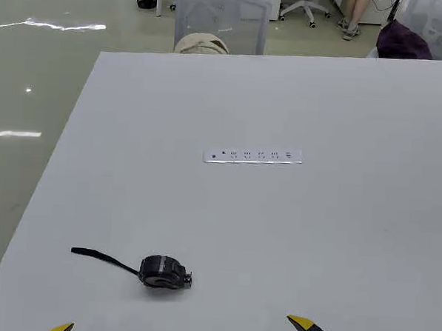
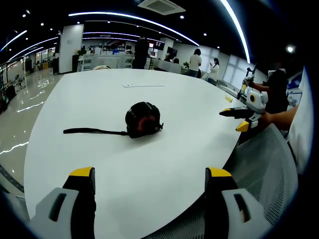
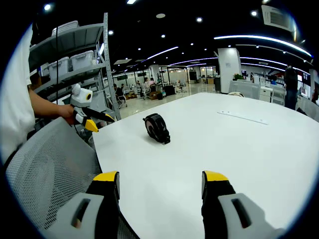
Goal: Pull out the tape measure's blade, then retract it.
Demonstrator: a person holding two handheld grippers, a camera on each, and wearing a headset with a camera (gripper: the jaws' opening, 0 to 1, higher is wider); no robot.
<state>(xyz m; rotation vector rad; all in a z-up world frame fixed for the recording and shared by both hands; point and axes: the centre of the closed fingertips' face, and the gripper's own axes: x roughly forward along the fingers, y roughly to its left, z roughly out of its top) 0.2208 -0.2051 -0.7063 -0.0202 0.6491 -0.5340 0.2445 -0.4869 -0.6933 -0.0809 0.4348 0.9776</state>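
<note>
A black tape measure [image 1: 165, 271] lies on the white table [image 1: 277, 228] near its front left. Its black wrist strap [image 1: 97, 256] trails to the left, and no blade is drawn out. My left gripper [image 1: 60, 328] shows one yellow tip at the bottom left edge, short of the case. My right gripper [image 1: 305, 326] enters at the bottom right, well to the right of it. From the left gripper [image 2: 149, 174], open and empty, the tape measure [image 2: 143, 119] lies ahead. From the right gripper [image 3: 160, 177], also open, the tape measure [image 3: 157, 127] lies ahead and apart.
A white power strip [image 1: 253, 155] lies across the middle of the table. A grey mesh chair [image 1: 221, 21] stands at the far edge. Another mesh chair back [image 3: 50, 164] is by the near edge under the grippers. People stand far off in the room.
</note>
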